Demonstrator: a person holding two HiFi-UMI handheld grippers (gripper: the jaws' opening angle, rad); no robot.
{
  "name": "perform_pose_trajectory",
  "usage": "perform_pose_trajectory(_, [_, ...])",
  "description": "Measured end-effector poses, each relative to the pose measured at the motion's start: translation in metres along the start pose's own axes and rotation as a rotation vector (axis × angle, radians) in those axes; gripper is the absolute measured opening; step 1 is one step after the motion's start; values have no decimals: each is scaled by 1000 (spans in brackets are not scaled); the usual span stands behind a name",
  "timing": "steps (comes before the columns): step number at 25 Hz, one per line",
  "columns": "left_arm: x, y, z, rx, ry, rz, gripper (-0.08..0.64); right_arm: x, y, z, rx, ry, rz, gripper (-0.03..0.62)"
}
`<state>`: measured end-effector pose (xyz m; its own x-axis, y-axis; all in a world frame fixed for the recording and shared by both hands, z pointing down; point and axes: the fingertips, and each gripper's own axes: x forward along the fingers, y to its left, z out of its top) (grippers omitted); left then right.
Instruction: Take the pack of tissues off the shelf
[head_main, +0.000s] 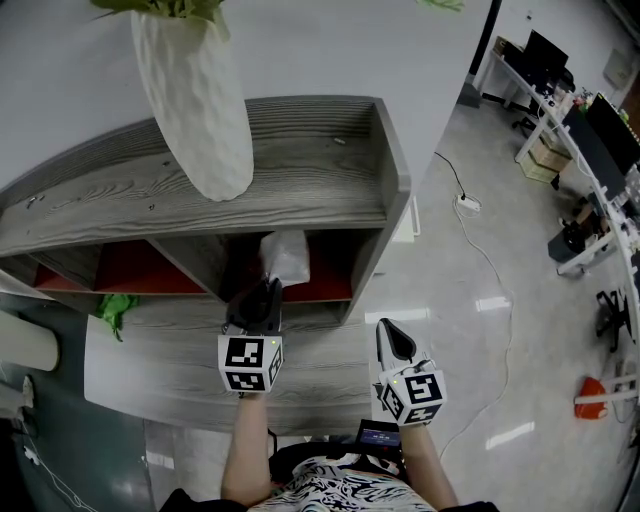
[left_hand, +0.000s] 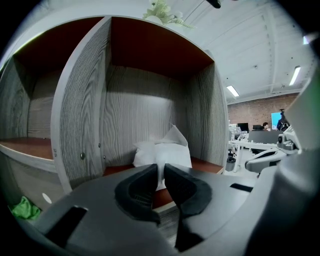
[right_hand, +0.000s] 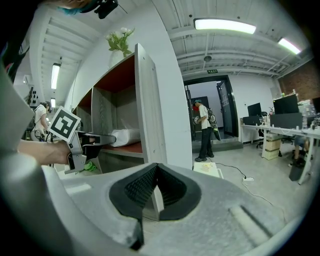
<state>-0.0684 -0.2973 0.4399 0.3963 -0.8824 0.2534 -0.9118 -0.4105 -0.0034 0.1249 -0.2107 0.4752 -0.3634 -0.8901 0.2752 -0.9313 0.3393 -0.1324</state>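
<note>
The white pack of tissues lies on the red floor of the right-hand compartment of the grey wooden shelf. My left gripper reaches into that compartment. In the left gripper view its jaws are nearly together at the left gripper, pinching the front flap of the pack of tissues. The right gripper view shows the left gripper touching the pack of tissues from the side. My right gripper hangs right of the shelf, shut and empty, also seen as the right gripper.
A white ribbed vase with greenery stands on the shelf top. A green thing lies on the lower board at left. A cable and power strip cross the glossy floor. Desks with monitors stand far right; a person stands by the doorway.
</note>
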Motion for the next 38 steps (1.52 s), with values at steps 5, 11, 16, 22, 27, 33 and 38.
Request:
perform_pose_trajectory(5, [-4,-1,2,-5,-12,-11,37,0,2,1,-2,-1,2,5])
perform_pose_trajectory(11, [-10,1,5,2,-27,-8,34,-1,7,2,-13,-4,8,5])
perform_pose_trajectory(16, [-17,-1,8,5,-42,-7,29,-5,9,6,-21,-12,11,5])
perform_pose_trajectory(22, [-26,-3,12,14,-61,-7,26,-11,16,8,-27,-24,16,5])
perform_pose_trajectory(27, [-36,-3,14,16,-72,-2,22,-18,22,10,-35,-35,20,5])
perform_pose_trajectory(33, [-47,-8,19,37,-95,-12,20,-25,28,12,-41,-50,26,5])
perform_pose_trajectory(38, [-57,-9,25,47,-119,-11,18,-30,34,17,-50,-66,31,5])
